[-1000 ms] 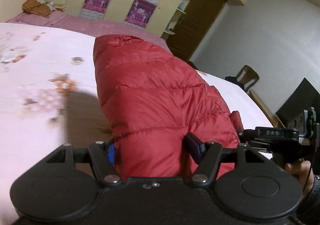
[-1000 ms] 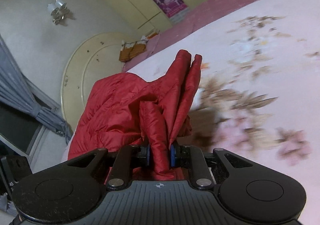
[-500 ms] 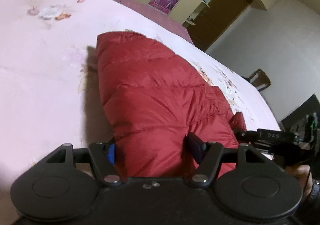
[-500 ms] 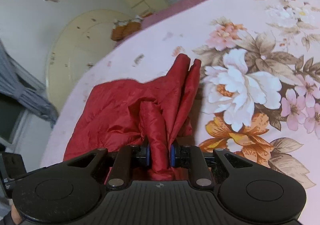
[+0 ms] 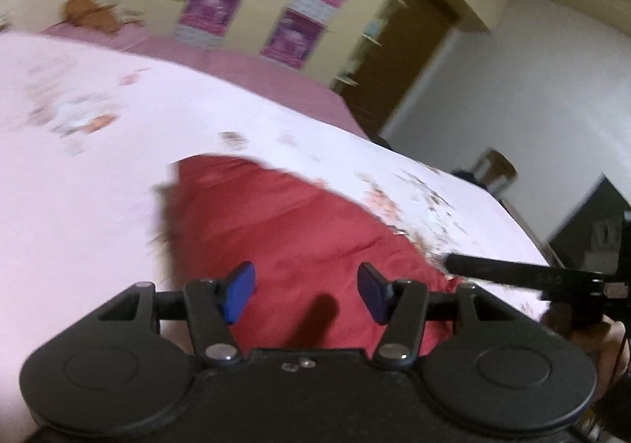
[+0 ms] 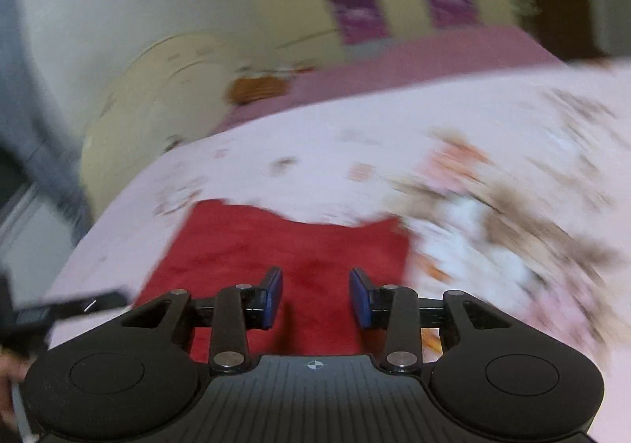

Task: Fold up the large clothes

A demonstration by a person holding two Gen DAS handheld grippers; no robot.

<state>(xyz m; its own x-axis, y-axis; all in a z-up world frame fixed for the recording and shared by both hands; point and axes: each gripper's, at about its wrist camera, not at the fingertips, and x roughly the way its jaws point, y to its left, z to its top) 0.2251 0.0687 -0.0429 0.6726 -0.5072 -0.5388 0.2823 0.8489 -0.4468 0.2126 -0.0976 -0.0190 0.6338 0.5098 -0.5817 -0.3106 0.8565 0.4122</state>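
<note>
Red puffer jacket (image 5: pixel 299 230) lies folded flat on the floral bedspread (image 5: pixel 79 175), near its front edge. Left gripper (image 5: pixel 305 291) is apart and closing, right gripper (image 6: pixel 315 295) is opening; neither has cloth between its pads. Jacket looks light, soft, puffy and slick, likely to spring open, so pinch a hem or corner through all layers.

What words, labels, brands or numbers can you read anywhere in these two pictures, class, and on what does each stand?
None can be read.
Purple posters on the yellow cupboards: print too blurred.
The other claw's black body, seen at the left wrist view's right edge: any lettering is smeared by motion.
Round mark on the right claw's body: a symbol, no text.
</note>
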